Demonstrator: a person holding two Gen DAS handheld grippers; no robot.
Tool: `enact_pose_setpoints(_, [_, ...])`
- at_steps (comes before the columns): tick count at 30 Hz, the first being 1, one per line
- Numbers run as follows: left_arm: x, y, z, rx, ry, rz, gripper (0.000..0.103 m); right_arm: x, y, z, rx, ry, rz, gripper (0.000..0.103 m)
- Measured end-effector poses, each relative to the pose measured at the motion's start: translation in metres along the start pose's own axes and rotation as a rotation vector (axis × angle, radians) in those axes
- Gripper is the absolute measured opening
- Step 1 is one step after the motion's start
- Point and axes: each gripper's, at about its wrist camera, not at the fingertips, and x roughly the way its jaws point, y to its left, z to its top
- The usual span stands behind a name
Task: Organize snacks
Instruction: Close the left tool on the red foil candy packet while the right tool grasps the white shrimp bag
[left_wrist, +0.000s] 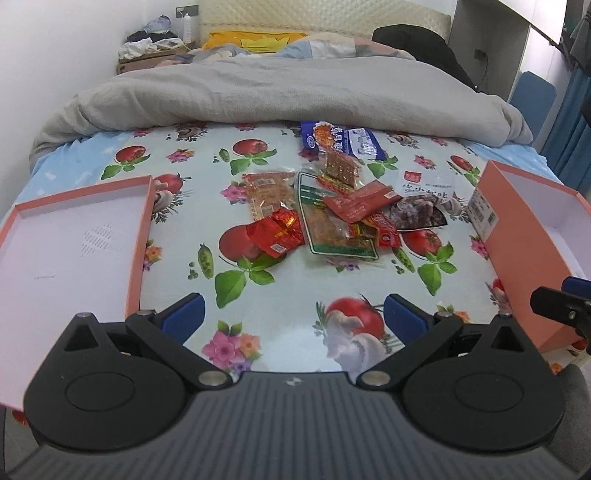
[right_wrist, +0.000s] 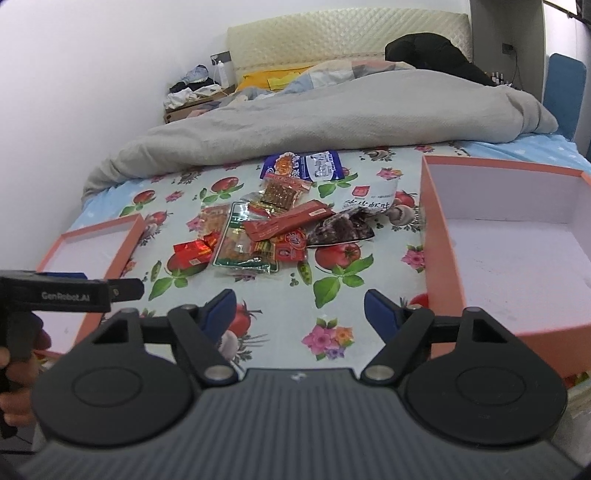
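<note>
A pile of snack packets (left_wrist: 332, 206) lies in the middle of the flowered cloth; it also shows in the right wrist view (right_wrist: 273, 225). It holds a blue-and-white bag (left_wrist: 340, 140), a small red packet (left_wrist: 279, 234), a green-edged packet (left_wrist: 332, 229) and a dark bag (left_wrist: 417, 214). An empty pink box (left_wrist: 74, 243) lies left and another pink box (right_wrist: 517, 251) lies right. My left gripper (left_wrist: 293, 317) is open and empty, short of the pile. My right gripper (right_wrist: 299, 310) is open and empty, also short of the pile.
The flowered cloth (left_wrist: 258, 155) covers the foot of a bed. A grey duvet (left_wrist: 277, 92) is bunched behind the snacks. A cluttered bedside stand (left_wrist: 155, 44) is at the far left, a blue chair (right_wrist: 561, 85) at the far right.
</note>
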Motion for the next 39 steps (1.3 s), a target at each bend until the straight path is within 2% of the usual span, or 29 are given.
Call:
enact_pose_setpoints(4, [0.016,0.006,0.007,-0.021,0.0,-0.028,0.103,0.016,-0.001,0.006,0.004,0.005,-0.014,0.078])
enact_pose_setpoints(18, [0.091,0.043,0.033,-0.086,0.02,-0.056,0.103,0.082,-0.011,0.021,0.003,0.043,-0.054,0.078])
enact_pose_setpoints(24, [0.124,0.063,0.041,-0.126,0.039,-0.077,0.1,0.114,-0.014,0.032,0.003,0.031,-0.095,0.078])
enact_pose_setpoints(28, [0.137,0.075,0.051,-0.147,0.033,-0.074,0.1,0.132,-0.019,0.038,0.014,0.023,-0.126,0.078])
enact_pose_setpoints(32, [0.148,0.086,0.057,-0.165,0.031,-0.075,0.099,0.149,-0.025,0.041,0.027,0.017,-0.104,0.078])
enact_pose_setpoints(35, [0.155,0.094,0.058,-0.184,0.033,-0.078,0.098,0.163,-0.026,0.044,0.014,0.017,-0.122,0.078])
enact_pose_setpoints(39, [0.167,0.099,0.058,-0.198,0.05,-0.094,0.093,0.178,-0.031,0.052,0.026,0.008,-0.139,0.078])
